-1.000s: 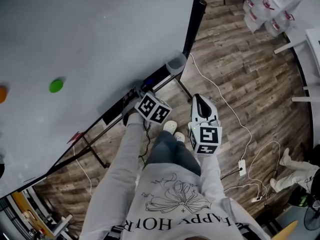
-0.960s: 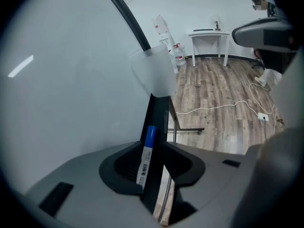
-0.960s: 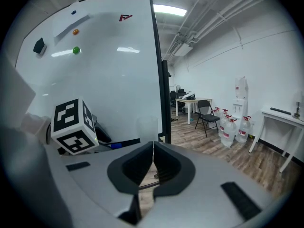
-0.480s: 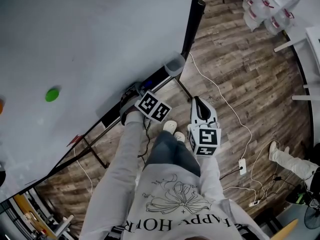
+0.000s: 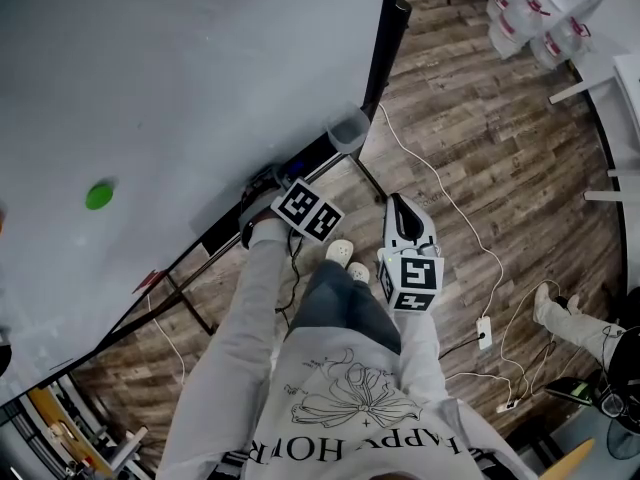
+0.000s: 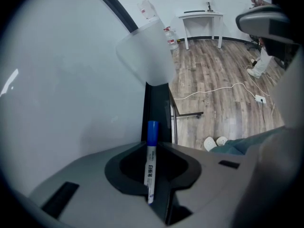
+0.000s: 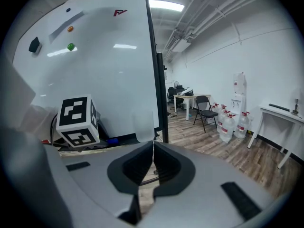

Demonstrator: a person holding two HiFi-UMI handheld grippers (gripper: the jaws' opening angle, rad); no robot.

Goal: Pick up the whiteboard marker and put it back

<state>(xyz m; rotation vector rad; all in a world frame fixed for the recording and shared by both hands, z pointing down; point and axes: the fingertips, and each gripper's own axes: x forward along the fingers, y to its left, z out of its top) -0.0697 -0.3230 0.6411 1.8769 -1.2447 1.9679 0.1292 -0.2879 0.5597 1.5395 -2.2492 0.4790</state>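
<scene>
Between the jaws of the left hand-held gripper point(image 6: 154, 145), low in the middle of its own view, stands the marker point(image 6: 150, 167). It is white-bodied, and its blue cap pokes past the jaw tips toward the dark tray point(image 6: 153, 106) along the whiteboard's point(image 6: 61, 80) lower edge. The jaws have just been closing and now pinch the marker's barrel. A translucent cup point(image 6: 146, 56) sits at the tray's far end, above the cap in the frame.

Against a second ago, the head view shows the left gripper's cube point(image 5: 306, 214) almost where it was, at centre frame by the tray. The green magnet point(image 5: 98, 196) now lies lower and further left on the board.

The head view does not show the marker at all; only the left gripper view does. The right hand-held gripper point(image 7: 153, 146) has its jaws together with nothing between them. In the head view it sits right of centre over the wood floor point(image 5: 480, 168). Its own view alone shows a chair point(image 7: 205, 109) and water bottles point(image 7: 227, 123) at mid right.
</scene>
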